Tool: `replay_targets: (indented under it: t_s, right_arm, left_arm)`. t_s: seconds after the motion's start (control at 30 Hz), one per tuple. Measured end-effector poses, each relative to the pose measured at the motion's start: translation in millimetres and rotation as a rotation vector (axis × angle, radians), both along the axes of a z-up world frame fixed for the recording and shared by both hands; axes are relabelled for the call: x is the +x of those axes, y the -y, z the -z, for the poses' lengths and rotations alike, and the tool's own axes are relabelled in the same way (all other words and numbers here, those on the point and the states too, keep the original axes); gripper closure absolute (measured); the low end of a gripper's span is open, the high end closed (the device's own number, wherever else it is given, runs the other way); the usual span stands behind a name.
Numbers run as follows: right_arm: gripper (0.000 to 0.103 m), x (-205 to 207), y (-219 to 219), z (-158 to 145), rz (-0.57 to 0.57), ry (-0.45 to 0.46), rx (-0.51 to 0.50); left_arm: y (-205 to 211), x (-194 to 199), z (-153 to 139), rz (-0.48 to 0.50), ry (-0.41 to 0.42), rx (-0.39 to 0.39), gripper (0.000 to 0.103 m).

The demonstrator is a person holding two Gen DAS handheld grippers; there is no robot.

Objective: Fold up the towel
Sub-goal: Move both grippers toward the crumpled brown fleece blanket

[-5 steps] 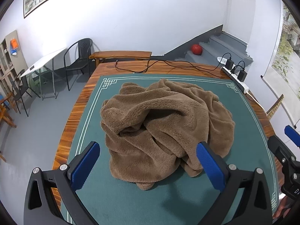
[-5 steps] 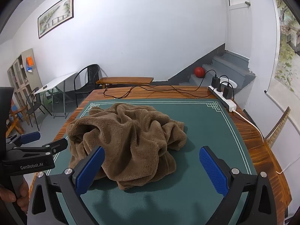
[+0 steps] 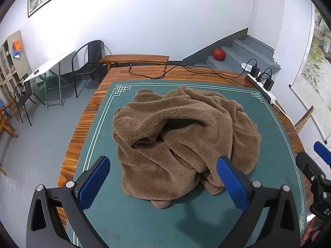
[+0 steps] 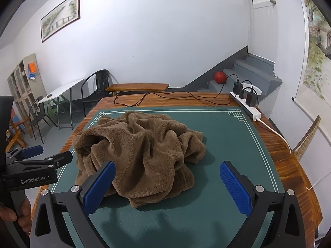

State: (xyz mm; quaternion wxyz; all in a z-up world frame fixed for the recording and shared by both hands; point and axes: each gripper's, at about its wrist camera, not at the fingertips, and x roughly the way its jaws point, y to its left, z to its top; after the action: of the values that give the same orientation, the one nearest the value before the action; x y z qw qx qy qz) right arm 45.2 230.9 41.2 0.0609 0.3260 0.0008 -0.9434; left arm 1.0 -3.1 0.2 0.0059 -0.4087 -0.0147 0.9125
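Between my hands, both claws hang just above the near end of the green mat [image 3: 99, 124]. My left claw [image 3: 163, 180] has its two blue fingers wide apart and holds nothing. One blue finger [image 3: 231, 180] sits in front of the near edge of the brown towel [image 3: 186, 132], but I cannot tell if it touches. My right claw [image 4: 167, 184] is wide apart too, and it holds nothing. Its left finger [image 4: 99, 186] shows in front of the towel's near side. The towel is not folded. It lies in a big soft lump in the middle of the mat, full of bumps and deep wrinkles, and I cannot see a clean corner or a straight edge. That is where things could go wrong. If I pinch a bump, I may grab two or three layers at once, and the towel will come up in a ball and not open flat. If I pull hard, the mat may slide on the wooden table [image 4: 289, 165]. Far back lie a black cord [image 3: 186, 70] and a white power strip [image 4: 248, 107], well apart from the towel, so a big swing of the cloth could catch them.
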Motion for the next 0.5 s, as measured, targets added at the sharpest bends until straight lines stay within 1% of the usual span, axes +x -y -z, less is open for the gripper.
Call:
replay_targets:
  t_s: [0.2,0.27,0.5]
  right_arm:
    - [0.001,0.6,3.7,1.6,-0.001,0.0,0.004]
    - [0.001,0.8,5.0,2.1,-0.002,0.0,0.006]
    - [0.001,-6.9,4.6,3.4,-0.016,0.024,0.001]
  left_arm:
    - [3.0,0.7,2.6,-0.01,0.003,-0.003,0.0]
    - [5.5,-1.5,2.2,-0.028,0.011,0.004,0.0]
    - [9.9,0.7,3.5,-0.043,0.014,0.011,0.0]
